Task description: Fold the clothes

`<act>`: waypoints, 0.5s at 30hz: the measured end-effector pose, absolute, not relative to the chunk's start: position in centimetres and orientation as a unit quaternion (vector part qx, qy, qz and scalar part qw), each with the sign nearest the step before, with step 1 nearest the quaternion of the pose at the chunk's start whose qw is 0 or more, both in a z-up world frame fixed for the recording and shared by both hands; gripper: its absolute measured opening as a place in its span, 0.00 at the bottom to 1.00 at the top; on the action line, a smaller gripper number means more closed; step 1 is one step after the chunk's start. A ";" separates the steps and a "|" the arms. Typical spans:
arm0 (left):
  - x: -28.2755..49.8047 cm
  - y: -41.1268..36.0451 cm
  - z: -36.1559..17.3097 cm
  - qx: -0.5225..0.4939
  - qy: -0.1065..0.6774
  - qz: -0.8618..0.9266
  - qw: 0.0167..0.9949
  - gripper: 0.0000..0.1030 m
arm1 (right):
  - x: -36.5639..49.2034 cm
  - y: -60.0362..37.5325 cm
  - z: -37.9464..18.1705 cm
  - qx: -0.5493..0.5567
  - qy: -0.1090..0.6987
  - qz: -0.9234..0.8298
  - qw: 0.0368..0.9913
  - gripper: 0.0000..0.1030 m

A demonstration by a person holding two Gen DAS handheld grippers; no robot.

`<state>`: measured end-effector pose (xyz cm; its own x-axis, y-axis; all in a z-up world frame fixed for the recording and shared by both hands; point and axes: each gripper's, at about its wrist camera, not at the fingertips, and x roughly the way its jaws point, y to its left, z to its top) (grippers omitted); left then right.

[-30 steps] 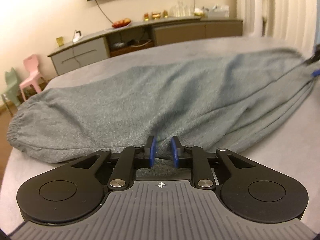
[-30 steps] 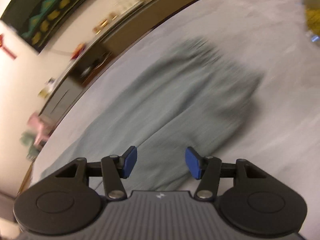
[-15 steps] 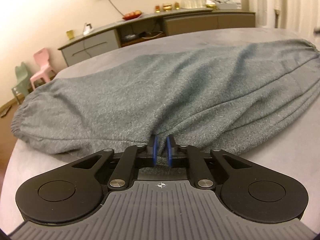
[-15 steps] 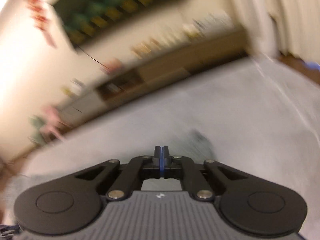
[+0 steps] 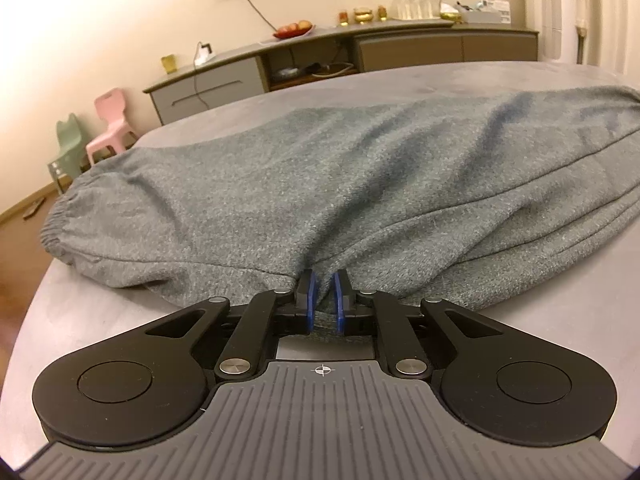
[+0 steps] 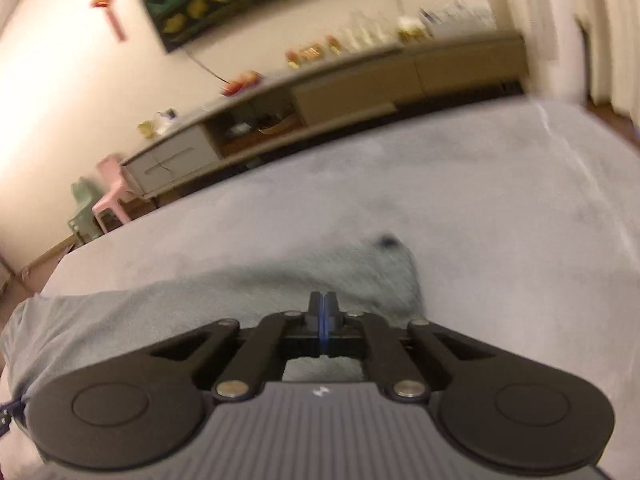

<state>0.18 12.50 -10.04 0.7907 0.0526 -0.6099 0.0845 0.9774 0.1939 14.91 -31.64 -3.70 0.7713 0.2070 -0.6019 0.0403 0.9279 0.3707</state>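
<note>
Grey sweatpants (image 5: pixel 360 168) lie folded lengthwise across the grey bed (image 5: pixel 400 80), elastic cuff at the left. My left gripper (image 5: pixel 324 300) is at their near edge and shut on a pinch of the cloth, which fills the narrow gap between the blue pads. In the blurred right wrist view, one end of the sweatpants (image 6: pixel 240 292) lies just ahead of and under my right gripper (image 6: pixel 323 312). Its pads are pressed together and I see no cloth between them. A dark drawstring (image 6: pixel 10 408) shows at the far left edge.
Beyond the bed's far edge a long low sideboard (image 5: pixel 340 56) with a fruit bowl and jars stands against the wall. Pink and green small chairs (image 5: pixel 112 128) stand on the floor at left. Curtains (image 5: pixel 580 8) hang at right.
My right gripper went from open over the sweatpants to shut and swung toward the garment's end. My left gripper tightened on the near edge and the view rose slightly.
</note>
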 end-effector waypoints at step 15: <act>-1.2 10.8 -10.0 0.101 0.313 0.022 0.944 0.03 | 18.4 -32.5 -5.8 0.177 0.385 0.029 0.905 0.11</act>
<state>-1.17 10.80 -9.96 0.8030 0.1043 -0.5867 0.0224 0.9786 0.2046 18.37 -32.46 -5.79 0.7023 0.1890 -0.6863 0.0837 0.9355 0.3433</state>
